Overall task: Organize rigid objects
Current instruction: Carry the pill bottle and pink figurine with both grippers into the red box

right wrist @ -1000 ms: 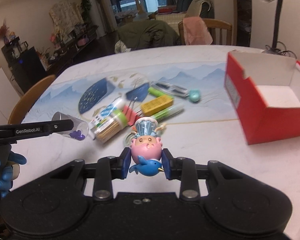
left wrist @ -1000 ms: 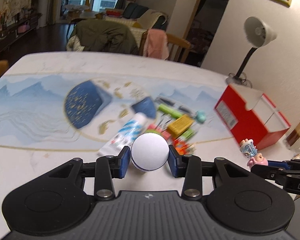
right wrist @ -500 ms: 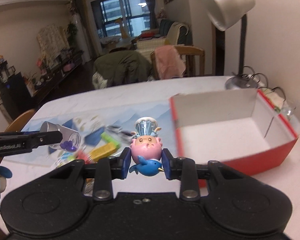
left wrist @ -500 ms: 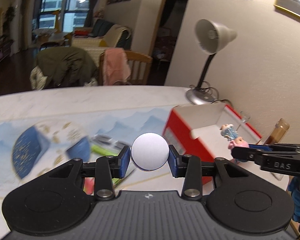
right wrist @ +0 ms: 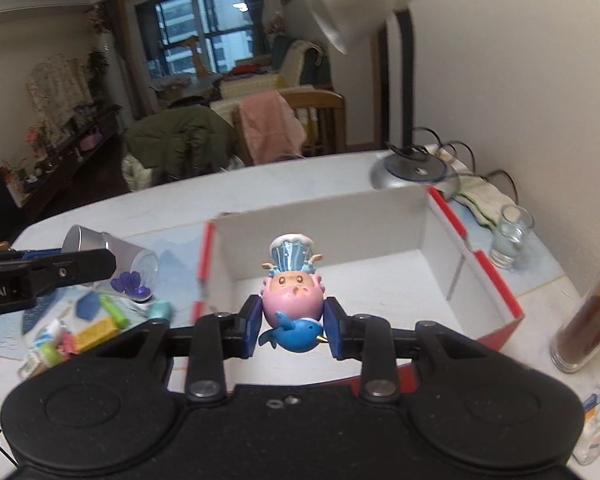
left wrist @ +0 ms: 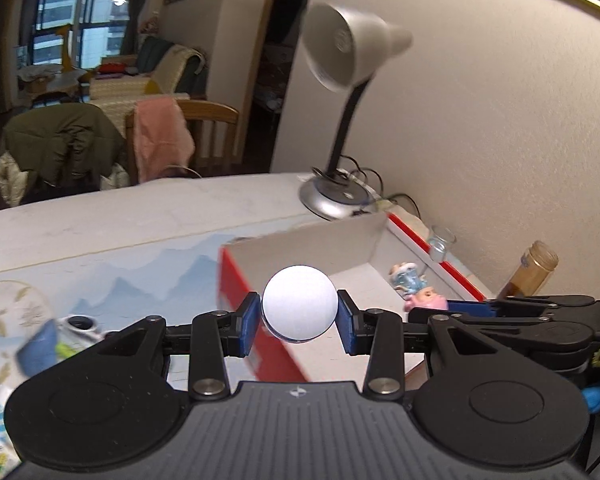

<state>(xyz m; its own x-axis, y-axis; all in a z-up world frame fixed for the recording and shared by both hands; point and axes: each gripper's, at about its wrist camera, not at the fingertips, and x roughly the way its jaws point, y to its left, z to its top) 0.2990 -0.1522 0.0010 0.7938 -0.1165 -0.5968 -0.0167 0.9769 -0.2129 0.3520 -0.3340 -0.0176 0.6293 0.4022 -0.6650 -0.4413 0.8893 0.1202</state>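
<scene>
My left gripper (left wrist: 299, 317) is shut on a small clear jar with a white cap (left wrist: 299, 303) and holds it just left of the red box (left wrist: 236, 280). In the right wrist view the jar (right wrist: 118, 266) shows purple pieces inside. My right gripper (right wrist: 291, 326) is shut on a pink pig figurine (right wrist: 292, 292) with a blue hat and a blue bird, held over the box's white inside (right wrist: 380, 276). The figurine also shows in the left wrist view (left wrist: 418, 290) above the box.
A grey desk lamp (right wrist: 412, 168) stands behind the box. A drinking glass (right wrist: 510, 236) and a brown bottle (right wrist: 588, 328) stand to its right. Several small items (right wrist: 80, 328) lie on the blue mat left of the box. Chairs stand past the table's far edge.
Both grippers have swung right from the pile of items to the red box, each still holding its object. The figurine is now over the box's inside.
</scene>
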